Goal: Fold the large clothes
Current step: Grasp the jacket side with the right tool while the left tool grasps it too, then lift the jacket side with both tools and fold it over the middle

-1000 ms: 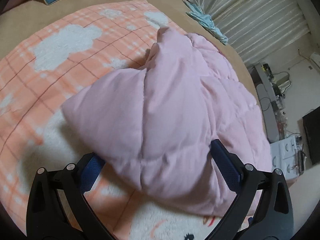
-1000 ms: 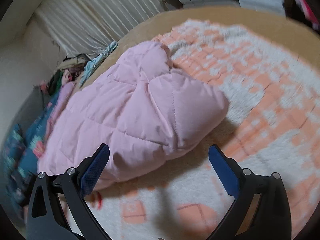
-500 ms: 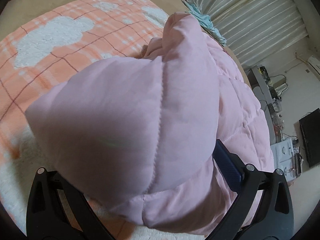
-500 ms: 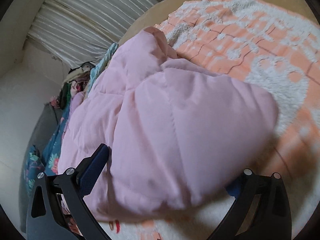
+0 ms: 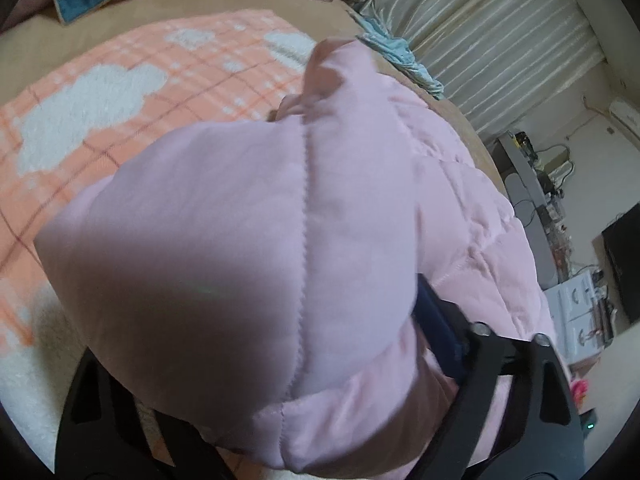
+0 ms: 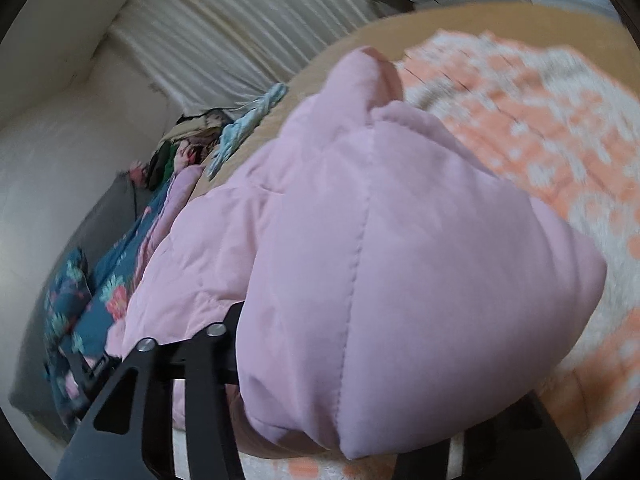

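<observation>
A pink quilted puffer jacket (image 5: 256, 248) lies on an orange and white plaid blanket (image 5: 92, 120) on a bed. One puffy corner of it fills the left wrist view between my left gripper's (image 5: 280, 360) fingers; the right blue pad (image 5: 438, 332) presses its side, the left finger is hidden under the cloth. In the right wrist view the jacket (image 6: 400, 280) bulges between my right gripper's (image 6: 380, 380) fingers, whose tips are hidden by it. Both grippers have closed in on the jacket.
A teal floral quilt (image 6: 92, 292) and a pile of clothes (image 6: 192, 140) lie at the head of the bed. Pale curtains (image 5: 500, 32) hang behind. A desk with cables (image 5: 536, 188) and white drawers (image 5: 580, 308) stand beside the bed.
Both grippers moved forward onto the jacket's corners and narrowed from wide open to gripping the padding. The jacket corner now fills each view.
</observation>
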Demonstrator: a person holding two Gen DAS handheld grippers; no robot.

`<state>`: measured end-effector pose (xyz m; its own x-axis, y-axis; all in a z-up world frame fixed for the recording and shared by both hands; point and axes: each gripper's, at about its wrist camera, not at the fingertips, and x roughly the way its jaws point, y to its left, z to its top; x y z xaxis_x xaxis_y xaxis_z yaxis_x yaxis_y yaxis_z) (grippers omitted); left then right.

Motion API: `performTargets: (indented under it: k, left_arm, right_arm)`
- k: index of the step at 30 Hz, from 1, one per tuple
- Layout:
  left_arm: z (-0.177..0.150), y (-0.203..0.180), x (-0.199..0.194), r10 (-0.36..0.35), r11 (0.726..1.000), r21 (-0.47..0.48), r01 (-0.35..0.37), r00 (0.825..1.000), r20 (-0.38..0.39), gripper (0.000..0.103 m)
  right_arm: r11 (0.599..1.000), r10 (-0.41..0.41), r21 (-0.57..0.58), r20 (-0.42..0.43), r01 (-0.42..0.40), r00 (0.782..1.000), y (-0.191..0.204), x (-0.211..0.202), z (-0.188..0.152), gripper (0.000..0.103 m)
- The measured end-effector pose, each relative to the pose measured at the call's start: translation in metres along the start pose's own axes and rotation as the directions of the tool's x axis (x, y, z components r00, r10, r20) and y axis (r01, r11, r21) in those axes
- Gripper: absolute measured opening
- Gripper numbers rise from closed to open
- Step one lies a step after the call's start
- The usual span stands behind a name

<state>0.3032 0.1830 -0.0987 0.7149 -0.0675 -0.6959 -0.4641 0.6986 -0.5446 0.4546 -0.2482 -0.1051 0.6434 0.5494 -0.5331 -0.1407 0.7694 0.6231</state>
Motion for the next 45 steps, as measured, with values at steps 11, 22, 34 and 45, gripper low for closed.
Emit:
performTargets:
  k: [11, 22, 34, 45]
  left_arm:
    - [0.0, -0.037, -0.031, 0.035, 0.985, 0.167, -0.051, 0.995, 0.094, 0.029]
    - [-0.005, -0.077, -0.087, 0.018, 0.937, 0.339, -0.08, 0.983, 0.182, 0.026]
    - [-0.021, -0.063, -0.119, 0.035, 0.92, 0.38, -0.095, 0.986, 0.161, 0.025]
    - [-0.043, -0.051, -0.143, 0.043, 0.908, 0.406, -0.102, 0.988, 0.151, 0.026]
  right_arm:
    - [0.981, -0.058, -0.182, 0.032, 0.063, 0.998, 0.033, -0.012, 0.001, 0.034]
    - [0.898, -0.057, -0.423, 0.162, 0.122, 0.985, 0.087, -0.062, -0.011, 0.029]
    - [0.855, -0.07, -0.496, 0.178, 0.151, 0.982, 0.094, -0.106, -0.039, 0.028]
    - [0.862, -0.085, -0.482, 0.174, 0.16, 0.981, 0.087, -0.132, -0.065, 0.028]
